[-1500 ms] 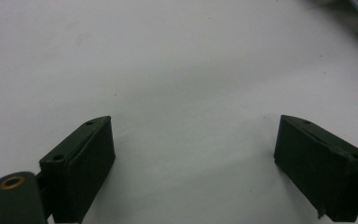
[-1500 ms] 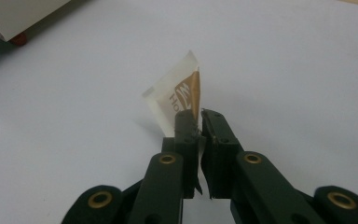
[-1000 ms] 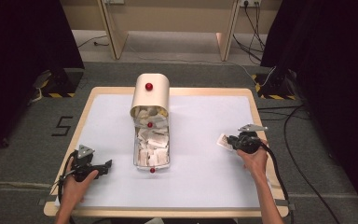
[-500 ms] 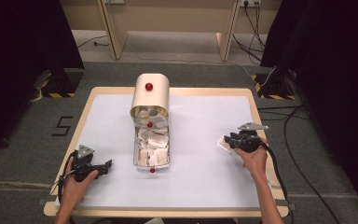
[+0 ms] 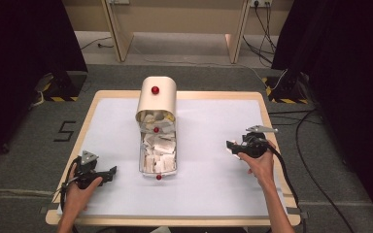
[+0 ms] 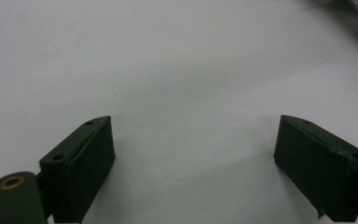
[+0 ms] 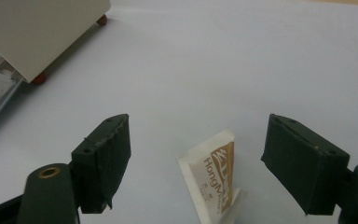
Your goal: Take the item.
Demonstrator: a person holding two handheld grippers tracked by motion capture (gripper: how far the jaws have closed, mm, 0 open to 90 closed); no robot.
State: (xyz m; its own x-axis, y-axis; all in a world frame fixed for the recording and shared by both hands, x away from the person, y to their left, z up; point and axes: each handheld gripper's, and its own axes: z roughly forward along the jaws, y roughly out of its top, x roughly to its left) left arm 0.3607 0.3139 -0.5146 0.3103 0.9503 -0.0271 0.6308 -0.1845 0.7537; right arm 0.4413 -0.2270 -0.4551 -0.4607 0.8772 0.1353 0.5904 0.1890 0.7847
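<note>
Overhead, the desk (image 5: 209, 194) carries a white sheet across nearly its whole top, with a wooden edge showing round it. Dark floor around; cables trail at the far right.

Container (image 5: 157, 99): cream, rounded cover at the far middle of the desk, red knob on top. Tray (image 5: 141, 158): pulled out of the cover toward the person, long and narrow, packed with white and tan sachets, a small red knob at its near end. In the right gripper view a corner of the cover shows at upper left, resting on small red feet.

Left gripper (image 5: 111, 171): near-left part of the desk, held in the left hand (image 5: 80, 194), grey plate on top. Jaws point toward the tray's near end, well apart from it. In the left gripper view the jaws stand wide with nothing but white sheet between them.

Right gripper (image 5: 229, 145): right of the tray, held in the right hand (image 5: 258, 164), jaws pointing left toward the tray. Jaws have just been opening and now stand wide.

Sachet (image 7: 214, 179): white with a tan printed panel, lettering partly readable. It sits on the white sheet between the right jaws, nearer the right one, and neither pad touches it. One end rests on the sheet and the other is tilted up. It is well apart from the tray.
</note>
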